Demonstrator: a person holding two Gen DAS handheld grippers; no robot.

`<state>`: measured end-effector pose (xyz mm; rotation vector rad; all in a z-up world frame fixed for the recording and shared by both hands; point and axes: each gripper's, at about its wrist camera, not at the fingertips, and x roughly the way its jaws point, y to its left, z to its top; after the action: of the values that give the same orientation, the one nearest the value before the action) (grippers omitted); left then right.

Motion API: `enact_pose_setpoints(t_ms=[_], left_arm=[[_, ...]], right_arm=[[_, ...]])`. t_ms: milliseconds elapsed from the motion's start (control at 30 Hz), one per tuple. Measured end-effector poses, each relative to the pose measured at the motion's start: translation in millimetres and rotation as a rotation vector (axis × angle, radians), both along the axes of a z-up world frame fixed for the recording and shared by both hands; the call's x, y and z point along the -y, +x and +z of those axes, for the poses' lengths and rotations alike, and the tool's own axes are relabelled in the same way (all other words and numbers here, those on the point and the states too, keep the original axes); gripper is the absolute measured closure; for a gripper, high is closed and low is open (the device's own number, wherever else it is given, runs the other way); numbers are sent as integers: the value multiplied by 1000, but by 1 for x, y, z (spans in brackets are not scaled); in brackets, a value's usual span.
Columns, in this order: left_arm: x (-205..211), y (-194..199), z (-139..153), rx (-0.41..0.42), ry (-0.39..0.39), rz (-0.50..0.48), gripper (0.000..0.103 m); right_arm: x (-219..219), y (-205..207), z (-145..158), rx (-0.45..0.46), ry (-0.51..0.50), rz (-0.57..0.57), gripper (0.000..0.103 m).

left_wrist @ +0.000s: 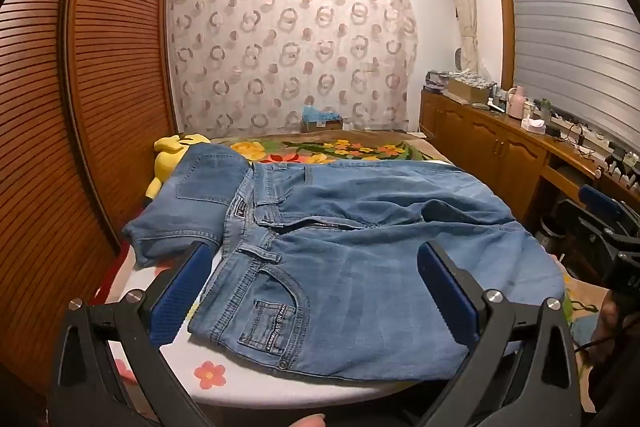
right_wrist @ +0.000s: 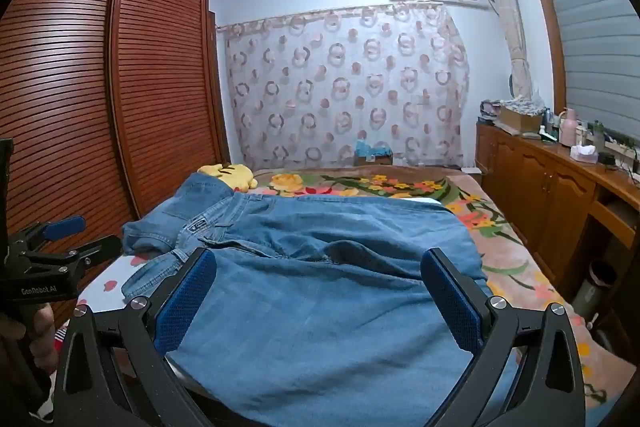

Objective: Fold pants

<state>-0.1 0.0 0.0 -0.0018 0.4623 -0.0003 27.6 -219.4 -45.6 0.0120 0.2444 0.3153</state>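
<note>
- left gripper (left_wrist: 312,291) is hovering low at the near edge, jaws spread wide, pinching nothing.
- right gripper (right_wrist: 320,301) is hovering beside it over the leg cloth, jaws spread too, empty.
- jeans (left_wrist: 360,267) are lying across the bed (left_wrist: 256,391), waistband (left_wrist: 256,255) to the left, part already doubled over.
- judging the next fold: each gripper should be biting a near edge through both layers, lifting level.
- yellow plush (left_wrist: 172,155) is resting beyond, by the wardrobe (left_wrist: 100,87).

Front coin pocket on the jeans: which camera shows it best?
Left wrist view: the coin pocket lies flat, stitching and rivets clear, between the open left claw. The right wrist view shows only plain denim there; the pocket isn't visible.
</note>
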Motion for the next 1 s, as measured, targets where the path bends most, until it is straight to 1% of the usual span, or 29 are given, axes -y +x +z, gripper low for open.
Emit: enact_pose_setpoints(t_ms=[67, 1000], left_arm=[[0, 0, 0, 1, 6, 4, 0], [1, -1, 0, 15, 10, 4, 0]], right_arm=[[1, 0, 0, 5, 18, 5, 1], [0, -3, 0, 10, 7, 2, 1]])
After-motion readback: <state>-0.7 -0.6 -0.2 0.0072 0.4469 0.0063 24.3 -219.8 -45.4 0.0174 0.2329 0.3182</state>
